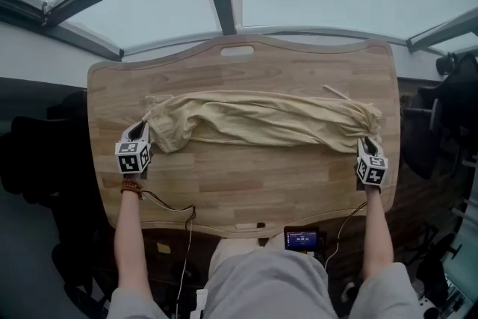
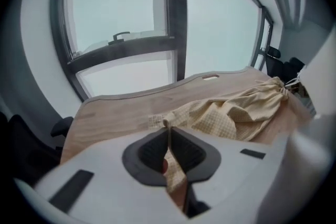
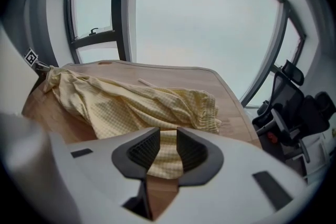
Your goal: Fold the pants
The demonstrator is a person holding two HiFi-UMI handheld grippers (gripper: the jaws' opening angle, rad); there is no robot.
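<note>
Pale yellow checked pants lie bunched in a long strip across the wooden table, from left to right. My left gripper is at the strip's left end. In the left gripper view its jaws are shut on a thin fold of the pants. My right gripper is at the right end, where the gathered waistband lies. Its jaws are shut on a thicker fold of the pants, which fills the gap between the pads.
A small device with a lit screen sits at the table's near edge, with cables trailing from both grippers. A handle slot is cut in the far edge. Black chairs stand left and right. Windows lie beyond.
</note>
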